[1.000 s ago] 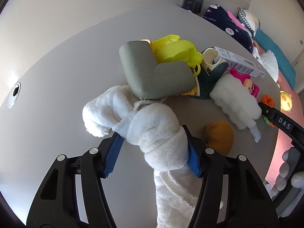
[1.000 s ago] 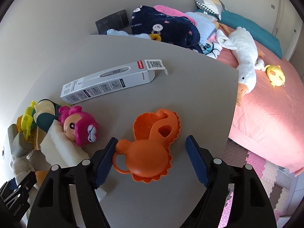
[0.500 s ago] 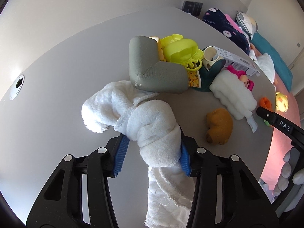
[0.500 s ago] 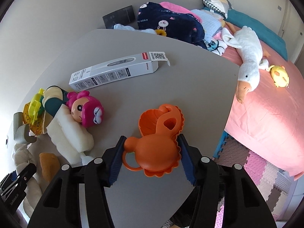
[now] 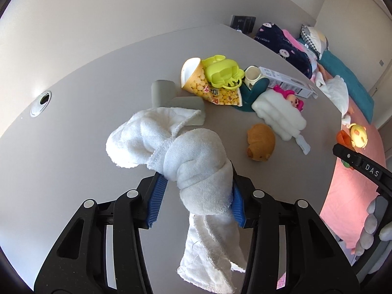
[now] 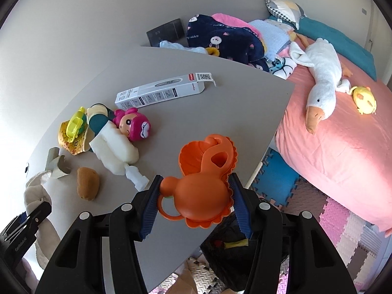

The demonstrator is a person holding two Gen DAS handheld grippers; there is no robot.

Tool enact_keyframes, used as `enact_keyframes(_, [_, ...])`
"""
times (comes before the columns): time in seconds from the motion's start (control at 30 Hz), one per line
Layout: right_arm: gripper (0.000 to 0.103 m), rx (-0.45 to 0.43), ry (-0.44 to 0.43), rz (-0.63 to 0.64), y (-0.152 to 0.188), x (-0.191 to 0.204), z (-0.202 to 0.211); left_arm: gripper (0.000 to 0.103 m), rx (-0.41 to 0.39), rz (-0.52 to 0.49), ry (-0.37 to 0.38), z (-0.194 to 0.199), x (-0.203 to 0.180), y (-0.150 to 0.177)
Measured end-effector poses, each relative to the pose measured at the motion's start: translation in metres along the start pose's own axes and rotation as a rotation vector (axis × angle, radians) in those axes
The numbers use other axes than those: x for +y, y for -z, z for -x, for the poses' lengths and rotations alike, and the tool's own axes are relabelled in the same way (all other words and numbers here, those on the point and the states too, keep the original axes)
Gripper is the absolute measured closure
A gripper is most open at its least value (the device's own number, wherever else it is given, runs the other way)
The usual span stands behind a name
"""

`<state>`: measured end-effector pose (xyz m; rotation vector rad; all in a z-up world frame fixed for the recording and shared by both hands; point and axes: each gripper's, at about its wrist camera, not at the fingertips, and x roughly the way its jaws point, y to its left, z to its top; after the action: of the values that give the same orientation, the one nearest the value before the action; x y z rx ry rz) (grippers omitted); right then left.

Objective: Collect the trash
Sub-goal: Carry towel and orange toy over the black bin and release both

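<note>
both hands loaded: left gripper point(image 5: 196, 197) clamped on knotted white cloth point(image 5: 181, 152), right gripper point(image 6: 194, 203) clamped on orange toy mold point(image 6: 201, 196), lower centre, over table point(image 6: 220, 103) edge. black bag point(image 6: 227, 245) below. nothing binned yet; snack bag point(image 5: 210, 90), box point(image 6: 159, 93) left upper centre.

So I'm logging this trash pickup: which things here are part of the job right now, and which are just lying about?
In hand:
- white towel, clamped in the left tool
- orange toy, clamped in the right tool

Lying about:
- snack bag
- thermometer box
- doll
- goose plush on the bed
</note>
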<state>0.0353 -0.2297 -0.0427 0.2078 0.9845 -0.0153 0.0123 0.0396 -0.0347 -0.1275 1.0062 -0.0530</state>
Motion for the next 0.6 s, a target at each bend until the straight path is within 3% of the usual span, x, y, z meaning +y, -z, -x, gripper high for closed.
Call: enact_keyframes(0.6, [0.047,-0.056,-0.003,-0.049,0.035,-0.057,0.067,0.057,-0.038,-0.160,0.106,0.032,-0.092,0.021])
